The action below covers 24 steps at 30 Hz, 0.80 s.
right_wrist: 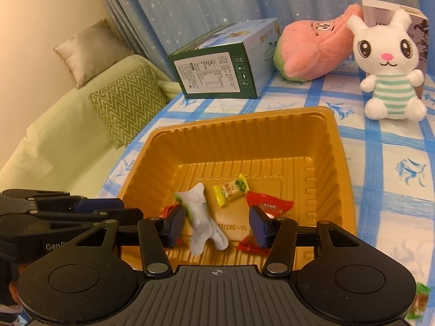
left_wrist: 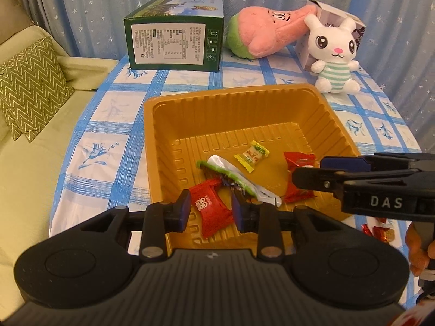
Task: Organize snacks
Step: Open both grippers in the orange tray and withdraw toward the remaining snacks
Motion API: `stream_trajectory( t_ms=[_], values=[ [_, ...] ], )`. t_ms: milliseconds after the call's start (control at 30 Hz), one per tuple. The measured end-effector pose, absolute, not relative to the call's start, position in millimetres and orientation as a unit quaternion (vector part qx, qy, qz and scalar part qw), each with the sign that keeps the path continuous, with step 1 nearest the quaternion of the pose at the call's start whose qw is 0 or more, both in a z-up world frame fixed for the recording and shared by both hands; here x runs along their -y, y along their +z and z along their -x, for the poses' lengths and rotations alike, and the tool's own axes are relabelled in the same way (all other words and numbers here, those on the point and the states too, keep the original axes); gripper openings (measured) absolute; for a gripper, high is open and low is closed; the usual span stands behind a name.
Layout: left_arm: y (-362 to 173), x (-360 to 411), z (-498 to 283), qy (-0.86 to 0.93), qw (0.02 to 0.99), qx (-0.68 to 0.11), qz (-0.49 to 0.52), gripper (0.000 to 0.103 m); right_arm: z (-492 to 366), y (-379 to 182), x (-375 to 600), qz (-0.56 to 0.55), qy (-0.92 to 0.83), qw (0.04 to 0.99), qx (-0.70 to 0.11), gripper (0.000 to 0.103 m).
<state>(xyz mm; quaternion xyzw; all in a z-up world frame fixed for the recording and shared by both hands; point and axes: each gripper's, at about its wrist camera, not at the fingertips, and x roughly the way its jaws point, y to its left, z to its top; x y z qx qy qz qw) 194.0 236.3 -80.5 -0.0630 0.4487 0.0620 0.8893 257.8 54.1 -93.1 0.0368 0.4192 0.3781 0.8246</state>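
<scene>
Both grippers hang over the ribbed gold plastic tray (left_wrist: 152, 125) on the blue-checked tablecloth (left_wrist: 103, 125).

The left gripper (left_wrist: 210, 209) has its jaws a bit apart around a red wrapped candy (left_wrist: 210, 209); can't tell if the pads actually press it.

The right gripper (right_wrist: 216, 224) has its jaws wide apart, with a blurry white-and-green wrapper (right_wrist: 201, 217) loose between them.

Near the tray's middle lies a yellow wrapped candy (right_wrist: 231, 193), and another red candy (right_wrist: 272, 206) sits partly hidden behind the right finger.

More sweets (left_wrist: 376, 232) off the tray's near right corner are cut off.
</scene>
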Motion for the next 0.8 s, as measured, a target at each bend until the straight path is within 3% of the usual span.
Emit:
stream_trajectory(
  t_ms=[233,800],
  values=[
    [-65,-216,-173,0.054,0.897,-0.435,0.06,0.035,-238,-81,-28,-0.039,0.379,0.828,-0.412,0.067],
    [-53,-137,-109,0.017,0.898,-0.438,0.046,0.043,-179,-64,60,-0.041,0.367,0.832,-0.413,0.069]
  ],
)
